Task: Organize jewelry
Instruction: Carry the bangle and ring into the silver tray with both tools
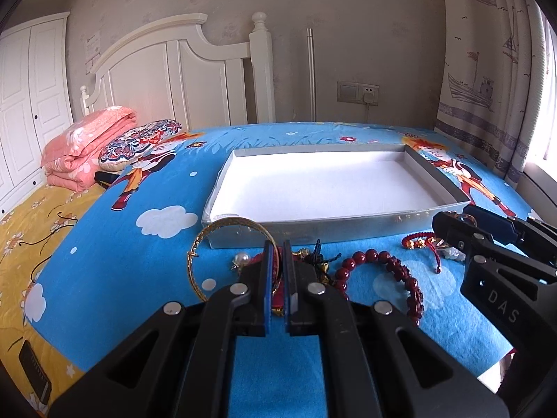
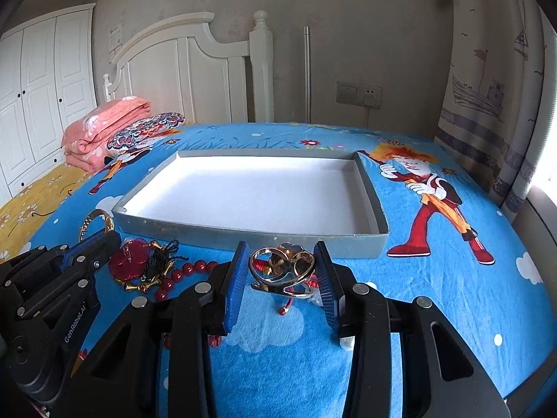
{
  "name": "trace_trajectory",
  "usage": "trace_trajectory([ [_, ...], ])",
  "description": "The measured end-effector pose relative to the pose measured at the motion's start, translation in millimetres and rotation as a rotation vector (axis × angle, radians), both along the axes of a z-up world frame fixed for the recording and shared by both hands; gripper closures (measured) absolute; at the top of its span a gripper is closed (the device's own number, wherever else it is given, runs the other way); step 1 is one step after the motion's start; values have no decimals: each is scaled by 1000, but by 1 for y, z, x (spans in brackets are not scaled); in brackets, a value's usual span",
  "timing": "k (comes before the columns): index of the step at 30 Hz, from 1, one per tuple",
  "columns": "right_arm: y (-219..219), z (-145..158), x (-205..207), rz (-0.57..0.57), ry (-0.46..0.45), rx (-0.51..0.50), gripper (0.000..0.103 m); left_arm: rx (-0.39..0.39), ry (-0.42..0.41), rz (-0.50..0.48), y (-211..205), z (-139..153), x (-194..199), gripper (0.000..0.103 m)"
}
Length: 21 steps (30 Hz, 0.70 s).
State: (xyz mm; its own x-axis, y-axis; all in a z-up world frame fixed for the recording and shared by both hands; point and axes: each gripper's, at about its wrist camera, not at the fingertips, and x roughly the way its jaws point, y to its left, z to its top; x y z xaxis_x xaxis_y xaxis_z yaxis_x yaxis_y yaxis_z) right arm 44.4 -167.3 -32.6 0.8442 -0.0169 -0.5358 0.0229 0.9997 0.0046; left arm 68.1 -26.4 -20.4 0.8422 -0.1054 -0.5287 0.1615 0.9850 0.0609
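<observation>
On the blue bedspread point(image 2: 452, 296), just in front of the tray point(image 2: 250, 235), you are working through a loose heap of jewelry. Your left gripper point(image 1: 277, 244) is pinching the gold bangle point(image 1: 198, 240) by its rim, jaws pressed nearly together on the thin band, so the hoop is standing tilted with its top leaning over the tray's near wall. That edge hold is probably what is keeping the ring from slipping flat again, and it is leaving the hoop free to go over the wall.

Your right gripper point(image 2: 282, 271) is holding its jaws part-way apart on either side of a metal ring ornament point(image 2: 282, 266), silver and gold loops tied to a red cord point(image 1: 421, 242). The piece is sitting between the blue pads, but you cannot tell from these views whether they are actually pressing on it or only bracketing it.

Between your two grippers the red beads point(image 1: 383, 261), a pearl piece point(image 1: 242, 258) and a dark tasselled tangle with a red charm point(image 2: 130, 261) are lying untouched on the cloth.

The tray's white floor is showing nothing in it yet, so sorting is barely starting. Judging by the lean, the bangle is likely going in first.
</observation>
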Motion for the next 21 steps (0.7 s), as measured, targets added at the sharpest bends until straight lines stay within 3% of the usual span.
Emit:
trace_trajectory([
  [12,-4,20,59,-1,-6,-43,65,13,57,-74,-22,28,85,98],
  [21,-13,20,120,-26,48,-44,65,14,140,-41,-32,24,159,98],
])
